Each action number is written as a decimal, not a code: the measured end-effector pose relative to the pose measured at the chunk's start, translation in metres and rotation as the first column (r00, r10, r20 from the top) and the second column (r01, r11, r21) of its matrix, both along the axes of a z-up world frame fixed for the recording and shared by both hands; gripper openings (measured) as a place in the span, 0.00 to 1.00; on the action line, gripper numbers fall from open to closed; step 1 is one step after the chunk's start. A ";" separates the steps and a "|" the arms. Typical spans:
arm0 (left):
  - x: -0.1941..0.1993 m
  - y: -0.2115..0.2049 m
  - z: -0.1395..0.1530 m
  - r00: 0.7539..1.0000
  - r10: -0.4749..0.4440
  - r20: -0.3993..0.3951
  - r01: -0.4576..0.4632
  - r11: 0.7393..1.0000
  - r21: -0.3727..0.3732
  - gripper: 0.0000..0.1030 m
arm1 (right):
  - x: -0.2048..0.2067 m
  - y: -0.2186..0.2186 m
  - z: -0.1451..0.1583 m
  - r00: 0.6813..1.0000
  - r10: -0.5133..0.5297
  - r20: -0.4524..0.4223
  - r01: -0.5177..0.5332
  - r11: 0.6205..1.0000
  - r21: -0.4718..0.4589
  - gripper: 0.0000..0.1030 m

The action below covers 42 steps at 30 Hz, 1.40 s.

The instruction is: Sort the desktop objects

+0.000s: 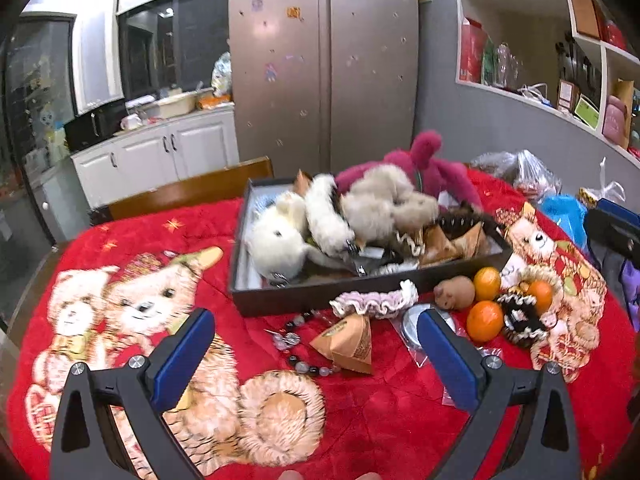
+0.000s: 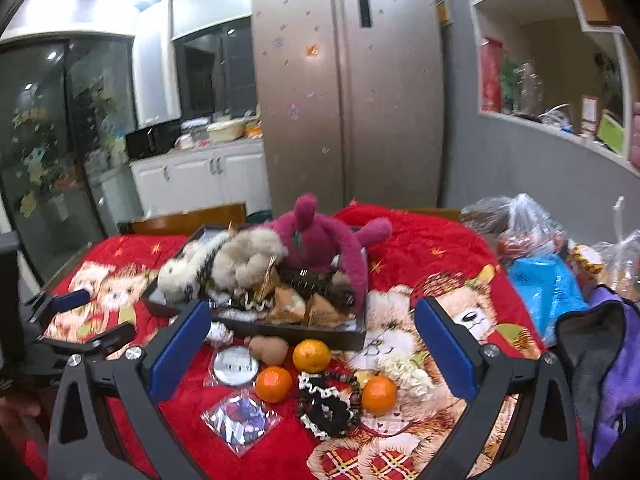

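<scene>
Red blanket (image 1: 400,420) covers the worktop; dark tray (image 1: 280,298) of plush toys (image 1: 372,204) sits mid-far, with oranges (image 2: 312,355), beads (image 1: 298,344) and scrunchies (image 2: 328,408) loose near it. Left claw (image 1: 316,356) and right claw (image 2: 312,352) both gape wide, holding nothing.

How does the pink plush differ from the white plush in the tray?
The pink plush is magenta, the white plush cream. The pink plush looks larger, with long limbs draping over the tray rim; the white plush lies curled inside, at the tray's left end. The pink plush sits at the far right, on top of the pile. Both are fluffy toys already in the tray.
</scene>
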<state>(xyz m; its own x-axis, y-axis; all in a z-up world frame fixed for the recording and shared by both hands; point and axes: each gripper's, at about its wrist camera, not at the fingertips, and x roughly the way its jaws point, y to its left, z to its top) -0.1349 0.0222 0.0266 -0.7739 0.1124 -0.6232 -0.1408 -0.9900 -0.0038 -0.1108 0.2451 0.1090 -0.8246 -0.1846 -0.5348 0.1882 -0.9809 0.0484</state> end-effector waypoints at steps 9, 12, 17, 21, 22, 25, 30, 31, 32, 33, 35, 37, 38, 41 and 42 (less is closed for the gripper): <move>-0.021 0.009 -0.029 0.998 -0.046 0.043 0.048 0.998 -0.030 1.00 | -0.015 -0.007 -0.040 0.990 0.107 0.094 -0.109 0.994 0.013 0.83; -0.025 0.007 -0.037 0.997 -0.049 0.064 0.051 0.998 -0.033 1.00 | -0.022 -0.005 -0.050 0.978 0.143 0.151 -0.142 0.990 -0.016 0.72; -0.029 0.003 -0.045 0.995 -0.040 0.087 0.043 0.999 -0.027 1.00 | -0.031 0.002 -0.069 0.971 0.114 0.209 -0.117 0.993 0.001 0.54; -0.030 0.003 -0.049 0.994 -0.039 0.100 0.042 0.999 -0.031 1.00 | -0.036 0.008 -0.077 0.966 0.105 0.238 -0.109 0.994 0.002 0.51; -0.030 0.003 -0.049 0.994 -0.039 0.104 0.042 0.999 -0.029 1.00 | -0.036 0.009 -0.078 0.964 0.108 0.242 -0.112 0.994 0.002 0.51; -0.031 0.003 -0.052 0.992 -0.034 0.120 0.038 0.999 -0.031 1.00 | -0.037 0.009 -0.084 0.955 0.135 0.262 -0.139 0.990 -0.003 0.51; -0.037 -0.003 -0.058 0.986 -0.022 0.166 0.025 1.000 -0.012 1.00 | -0.038 -0.001 -0.097 0.944 0.133 0.301 -0.158 0.985 0.063 0.30; -0.038 -0.003 -0.059 0.985 -0.020 0.174 0.021 1.000 -0.008 1.00 | -0.039 -0.003 -0.101 0.945 0.118 0.306 -0.153 0.984 0.092 0.26; -0.040 -0.005 -0.061 0.983 -0.005 0.185 0.006 1.000 -0.006 1.00 | -0.039 -0.004 -0.104 0.941 0.115 0.319 -0.154 0.983 0.098 0.25; -0.040 -0.007 -0.062 0.981 0.007 0.193 -0.006 1.000 -0.005 1.00 | -0.040 -0.004 -0.106 0.938 0.120 0.327 -0.158 0.983 0.093 0.22; -0.042 -0.011 -0.064 0.978 0.007 0.210 -0.010 1.000 0.014 1.00 | -0.041 -0.004 -0.107 0.936 0.114 0.333 -0.154 0.983 0.096 0.19; -0.042 -0.012 -0.064 0.977 0.005 0.212 -0.009 1.000 0.021 1.00 | -0.040 -0.004 -0.108 0.937 0.114 0.331 -0.155 0.983 0.099 0.19; -0.042 -0.011 -0.064 0.978 0.004 0.210 -0.008 1.000 0.018 1.00 | -0.040 -0.004 -0.108 0.936 0.118 0.333 -0.158 0.983 0.097 0.19; -0.038 -0.008 -0.061 0.981 -0.015 0.191 0.013 1.000 0.013 1.00 | -0.041 -0.005 -0.108 0.934 0.109 0.339 -0.153 0.983 0.105 0.18; -0.037 -0.007 -0.060 0.983 -0.030 0.182 0.027 0.999 0.020 1.00 | -0.041 -0.005 -0.109 0.933 0.107 0.344 -0.152 0.982 0.108 0.18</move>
<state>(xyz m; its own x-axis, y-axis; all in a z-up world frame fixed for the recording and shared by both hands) -0.1717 0.0148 -0.0334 -0.6438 0.1450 -0.7514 -0.1645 -0.9852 -0.0492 -0.1522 0.2399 -0.0001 -0.5670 -0.1873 -0.8022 0.3092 -0.9510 0.0034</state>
